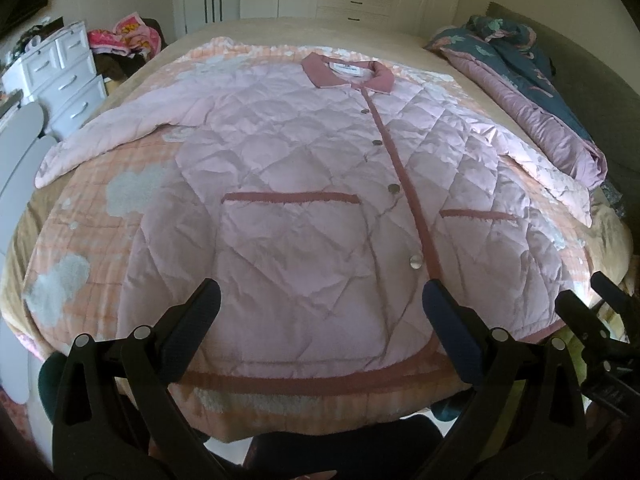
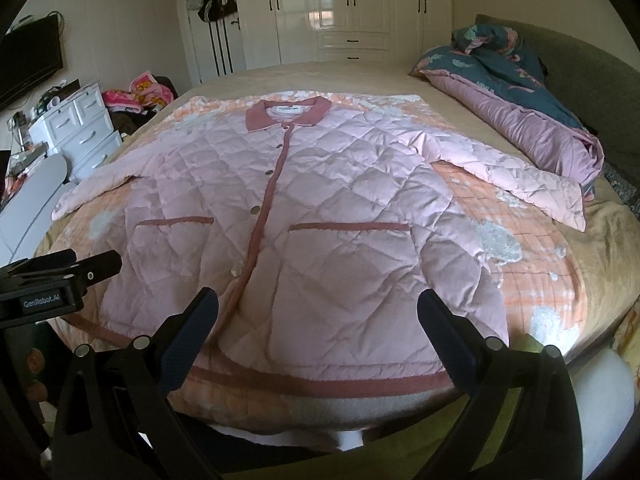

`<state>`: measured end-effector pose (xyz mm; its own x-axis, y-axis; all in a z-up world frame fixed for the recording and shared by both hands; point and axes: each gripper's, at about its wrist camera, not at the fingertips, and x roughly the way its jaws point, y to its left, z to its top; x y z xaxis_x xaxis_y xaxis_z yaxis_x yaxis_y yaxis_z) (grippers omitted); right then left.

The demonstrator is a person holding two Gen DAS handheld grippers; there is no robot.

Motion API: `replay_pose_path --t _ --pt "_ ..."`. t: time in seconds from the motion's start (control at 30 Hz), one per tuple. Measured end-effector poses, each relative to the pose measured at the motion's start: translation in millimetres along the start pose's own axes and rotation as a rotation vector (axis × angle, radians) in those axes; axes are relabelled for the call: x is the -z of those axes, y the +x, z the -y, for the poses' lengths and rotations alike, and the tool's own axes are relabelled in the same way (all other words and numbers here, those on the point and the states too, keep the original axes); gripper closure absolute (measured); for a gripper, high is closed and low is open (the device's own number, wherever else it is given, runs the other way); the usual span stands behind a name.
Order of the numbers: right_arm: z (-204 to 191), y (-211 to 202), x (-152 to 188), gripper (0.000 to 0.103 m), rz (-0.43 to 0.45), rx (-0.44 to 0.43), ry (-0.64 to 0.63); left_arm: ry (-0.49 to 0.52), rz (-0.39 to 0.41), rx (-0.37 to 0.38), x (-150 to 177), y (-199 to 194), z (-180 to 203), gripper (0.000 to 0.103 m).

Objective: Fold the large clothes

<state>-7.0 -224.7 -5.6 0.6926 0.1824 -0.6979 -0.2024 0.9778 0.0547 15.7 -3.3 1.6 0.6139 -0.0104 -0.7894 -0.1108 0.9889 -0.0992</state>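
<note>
Bedroom scene: wide bed with beige sheet (image 2: 500, 92), white glossy wardrobe doors (image 2: 352, 4) along the far wall, white plastic drawer unit (image 2: 76, 128) at the left side, black flat TV (image 2: 28, 60) on the left wall. Orange-pink checked blanket with pale fluffy cloud patches (image 2: 532, 248) is spread over the near part of the bed. On top of it lies the pale pink diamond-quilted jacket with dark rose collar and trim (image 2: 320, 208), front up, buttoned, collar toward the wardrobe, hem at the near edge of the bed. Both sleeves stretched out sideways; right sleeve cuff ends near the rolled teal floral and mauve duvet (image 2: 532, 116) at the bed's right side. Two patch pockets with rose top bands, placket with round metal snaps down the middle.

Left gripper (image 1: 322, 304) hovers above the hem, a bit left of the placket, pointing forward along the jacket toward the collar, fingers spread wide, nothing between them, not touching fabric. Right gripper (image 2: 318, 304) hovers the same way over the hem right of the placket, fingers also spread apart and empty. Both are level with each other, side by side: right one shows at the right edge of the left view, left one at the left edge of the right view.
</note>
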Motion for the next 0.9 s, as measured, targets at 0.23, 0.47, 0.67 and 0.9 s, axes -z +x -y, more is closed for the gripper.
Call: replay_pose_path --t 0.23,0.47,0.67,0.9 --pt "-1.0 17.9 -20.8 0.004 -0.010 -0.011 -0.015 -0.006 -0.008 -0.013 -20.8 11.9 -1.8 0.008" --pt "3.0 33.5 -50.8 0.004 -0.004 -0.023 -0.004 -0.026 -0.014 -0.016 -43.8 24.6 -7.9 0.008" --pt "5.7 45.4 -74.8 0.004 0.012 -0.026 0.006 -0.047 -0.007 -0.004 -66.2 33.4 -12.1 0.008" --pt "10.0 61.4 -103.3 0.004 0.019 -0.018 0.021 -0.063 -0.009 -0.001 -93.0 44.7 -14.2 0.008"
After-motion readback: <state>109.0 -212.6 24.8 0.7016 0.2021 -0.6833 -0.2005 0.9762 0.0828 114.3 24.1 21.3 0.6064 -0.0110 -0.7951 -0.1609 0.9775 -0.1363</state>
